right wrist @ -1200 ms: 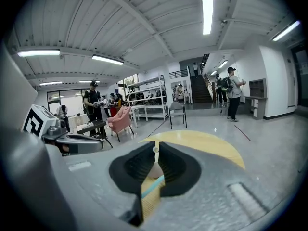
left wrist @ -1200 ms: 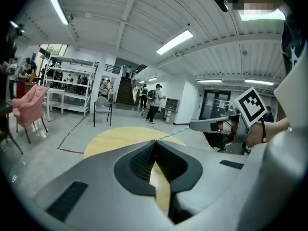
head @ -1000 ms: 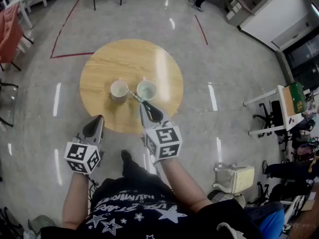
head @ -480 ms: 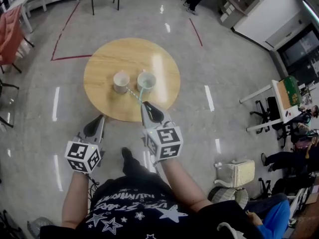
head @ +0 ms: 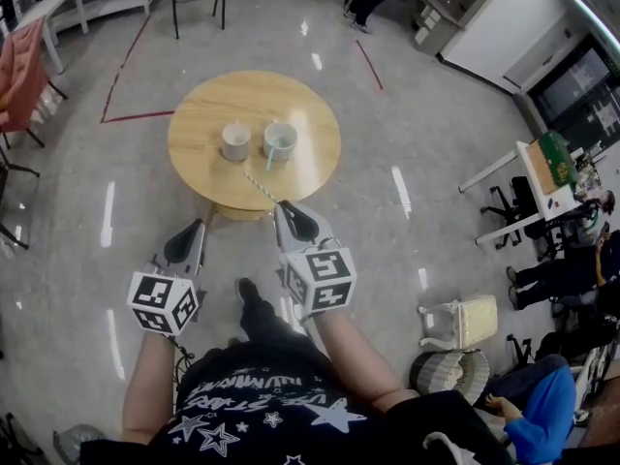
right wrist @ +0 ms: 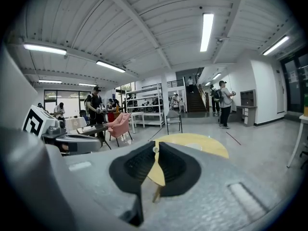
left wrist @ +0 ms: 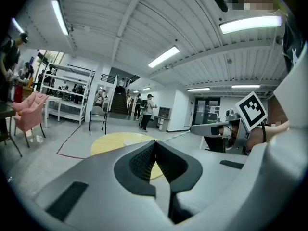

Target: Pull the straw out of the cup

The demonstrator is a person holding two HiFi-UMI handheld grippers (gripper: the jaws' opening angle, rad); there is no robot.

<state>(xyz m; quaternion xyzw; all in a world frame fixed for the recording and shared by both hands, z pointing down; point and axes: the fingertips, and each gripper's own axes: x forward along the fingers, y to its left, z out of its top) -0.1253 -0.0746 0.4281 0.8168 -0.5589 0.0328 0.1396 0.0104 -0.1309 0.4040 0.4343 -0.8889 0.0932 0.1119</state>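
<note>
"Two cups are left on the round surface [head: 315, 124], the left cup [head: 235, 140] and the right cup [head: 281, 140]. Where is the striped straw [head: 258, 185] held?"

"It is pinched by its near end in the right tongs [head: 281, 204], which are closed on it. It is carried clear of both cups, with its far end over the near edge of the surface. The left tongs [head: 197, 226] are closed with nothing between them."

"What could be spoiled from here?"

"The straw is gripped only at its tip, so it could be shaken loose by a jerk or a slackened pinch and dropped on the floor. So thin a straw could also be flattened by a hard squeeze. A green straw [head: 274, 151] is seen in the right cup, so another pull may be wanted."

"What is changed from a second ago?"

"The surface was seen larger and nearer then, and the straw's far end lay close between the two cups. Both tongs have since been drawn back from the surface, with the grip kept."
</note>
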